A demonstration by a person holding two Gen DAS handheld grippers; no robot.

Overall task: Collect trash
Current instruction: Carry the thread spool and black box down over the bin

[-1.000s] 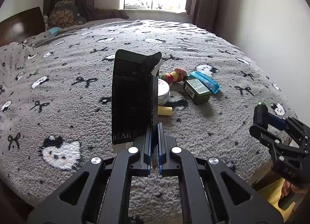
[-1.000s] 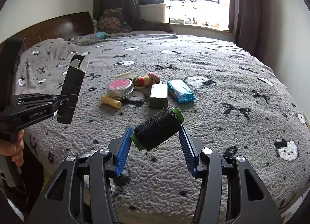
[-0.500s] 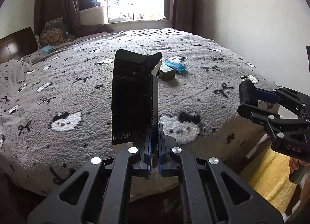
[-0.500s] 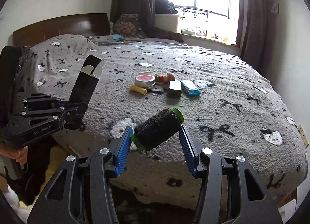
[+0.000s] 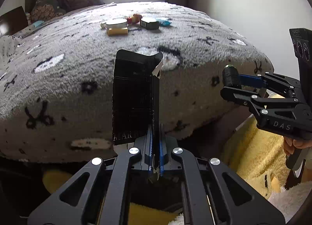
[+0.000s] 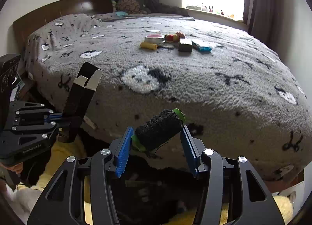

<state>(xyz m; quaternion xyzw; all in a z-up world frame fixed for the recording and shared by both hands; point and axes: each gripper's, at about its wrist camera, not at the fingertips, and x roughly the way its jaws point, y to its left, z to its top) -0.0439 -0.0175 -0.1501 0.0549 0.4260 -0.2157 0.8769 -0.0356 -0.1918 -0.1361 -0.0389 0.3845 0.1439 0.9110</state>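
Item one: our left gripper, jaws pressed tight on the lower edge of a flattened black carton, which stands upright above the fingers with its top flap torn open and a white inner edge showing. In the right wrist view the same carton leans to the right, held off the near edge of the bed.

Item two: our right gripper, jaws clamped on a spool of black thread with green end caps; the spool sits crosswise between the blue ribbed pads, tilted up to the right. It hangs in the air in front of the bed edge, touching nothing else.

Item three: things left on the grey patterned bedcover, well apart from both grippers, grouped near the middle:
- a round tin with a pink lid;
- a yellow cylinder just in front of it;
- a small red and yellow toy;
- a dark green box;
- a blue packet beside that box.

Item four: yellow fleecy fabric on the floor below us.
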